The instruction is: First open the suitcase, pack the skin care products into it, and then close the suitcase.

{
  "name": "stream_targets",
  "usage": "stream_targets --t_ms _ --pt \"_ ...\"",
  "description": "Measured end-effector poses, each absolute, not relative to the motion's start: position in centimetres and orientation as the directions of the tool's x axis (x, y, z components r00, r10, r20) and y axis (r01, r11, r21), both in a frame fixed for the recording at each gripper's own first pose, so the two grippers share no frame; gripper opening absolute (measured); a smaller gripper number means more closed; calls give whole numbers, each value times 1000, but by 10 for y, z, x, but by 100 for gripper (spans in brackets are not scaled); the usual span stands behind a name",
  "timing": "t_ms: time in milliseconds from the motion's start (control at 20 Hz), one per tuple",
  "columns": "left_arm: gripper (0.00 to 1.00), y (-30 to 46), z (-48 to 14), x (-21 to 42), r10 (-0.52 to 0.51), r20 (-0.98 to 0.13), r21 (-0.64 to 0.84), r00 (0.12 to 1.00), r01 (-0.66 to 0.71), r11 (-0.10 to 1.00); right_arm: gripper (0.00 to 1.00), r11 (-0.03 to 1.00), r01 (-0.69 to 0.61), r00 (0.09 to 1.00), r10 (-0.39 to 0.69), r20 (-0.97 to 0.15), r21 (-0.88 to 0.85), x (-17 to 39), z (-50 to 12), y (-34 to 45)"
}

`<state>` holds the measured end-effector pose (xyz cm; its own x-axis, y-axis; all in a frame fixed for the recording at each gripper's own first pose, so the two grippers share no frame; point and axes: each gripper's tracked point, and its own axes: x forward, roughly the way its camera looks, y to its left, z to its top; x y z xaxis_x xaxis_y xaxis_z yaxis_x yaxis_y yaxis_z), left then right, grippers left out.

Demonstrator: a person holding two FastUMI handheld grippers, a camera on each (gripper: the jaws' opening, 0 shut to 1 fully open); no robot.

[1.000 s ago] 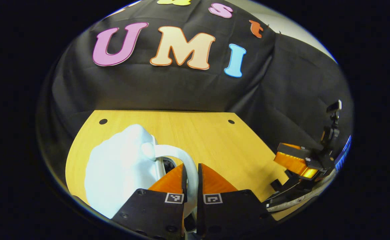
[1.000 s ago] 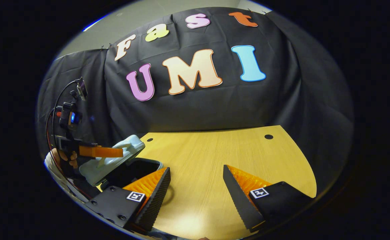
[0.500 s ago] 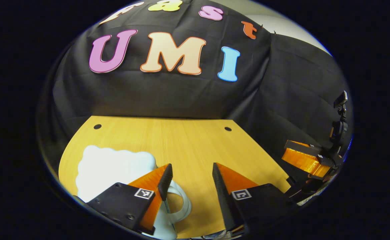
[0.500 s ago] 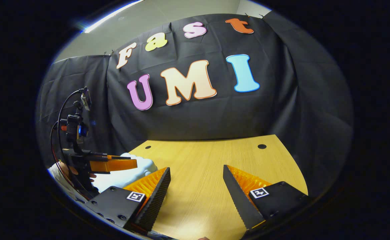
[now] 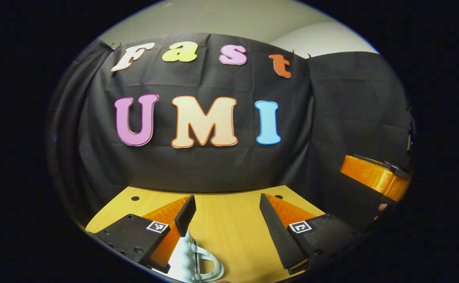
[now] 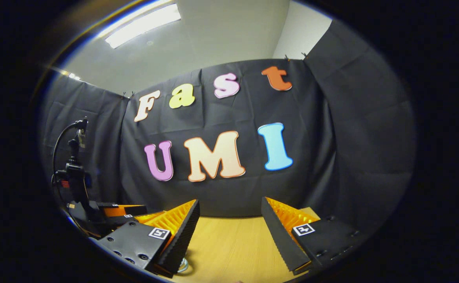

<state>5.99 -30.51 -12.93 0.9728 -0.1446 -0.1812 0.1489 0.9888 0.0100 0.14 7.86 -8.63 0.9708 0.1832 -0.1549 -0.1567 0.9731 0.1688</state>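
The pale suitcase [image 5: 192, 262] shows only its looped handle and a bit of shell at the bottom of the left gripper view, just below my left finger. My left gripper [image 5: 226, 198] is open above the wooden table [image 5: 229, 239], holding nothing. In the right gripper view my right gripper [image 6: 230, 201] is also open and empty over the table [image 6: 229, 251]. A thin loop of the suitcase handle [image 6: 182, 267] peeks out beside its left finger. No skin care products are in sight.
The black cloth wall stands close behind the table's far edge. One finger [image 5: 370, 177] of the right gripper shows at the far right of the left gripper view. The left gripper's fingers [image 6: 115, 210] and its camera mast [image 6: 74, 165] stand at the left of the right gripper view.
My left gripper let go of the suitcase handle and opened, and the raised lid came down. Both grippers have since tilted up and drawn back, so the suitcase slid to the bottom edge.
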Motion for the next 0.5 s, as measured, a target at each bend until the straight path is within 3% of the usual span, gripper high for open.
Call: stream_targets --t_ms 100,150,350,500 --pt "96 -308 -114 56 -170 -159 29 973 176 984 93 975 -153 975 176 -135 164 -6 -72 88" --pt "95 -311 -110 53 -186 -147 28 972 192 981 97 977 -145 979 166 -122 159 -7 -65 90" --pt "95 -314 -94 43 -221 -113 27 969 225 974 94 979 -140 983 156 -101 150 -20 -51 103" --pt "95 -313 -86 38 -226 -94 31 970 230 973 97 982 -137 985 149 -87 130 -28 -46 108"
